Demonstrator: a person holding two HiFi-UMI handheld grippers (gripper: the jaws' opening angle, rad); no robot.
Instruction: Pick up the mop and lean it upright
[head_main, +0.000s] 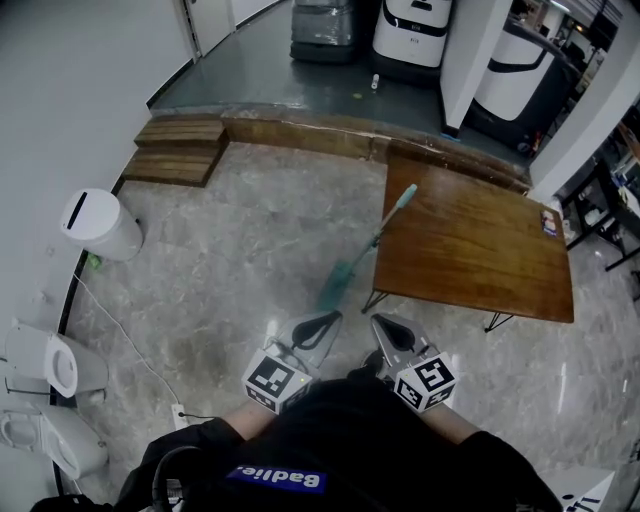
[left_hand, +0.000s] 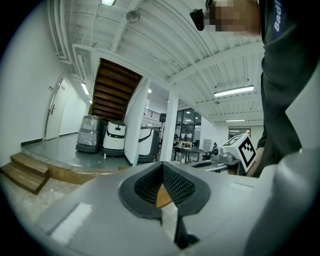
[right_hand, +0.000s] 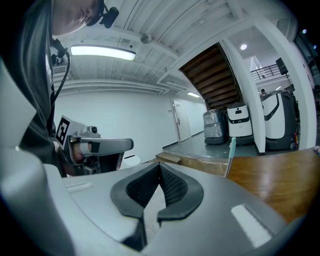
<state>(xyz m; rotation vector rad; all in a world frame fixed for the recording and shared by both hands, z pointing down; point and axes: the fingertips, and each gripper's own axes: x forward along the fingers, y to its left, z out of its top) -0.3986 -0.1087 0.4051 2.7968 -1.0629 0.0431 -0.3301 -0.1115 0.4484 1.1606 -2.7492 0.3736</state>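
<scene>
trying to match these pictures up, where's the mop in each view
head view: mop near centre, head on the floor, handle against the wooden table's left edge.
left gripper view: not clearly in it; a tiny teal bit by the pillar may be its handle.
right gripper view: teal handle top right of centre, at the table's edge.
shared landmark: the white machine at the back.

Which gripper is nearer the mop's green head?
Left. The left gripper points at the mop head from just short of it; the right gripper is offset farther aside, toward the table.
</scene>
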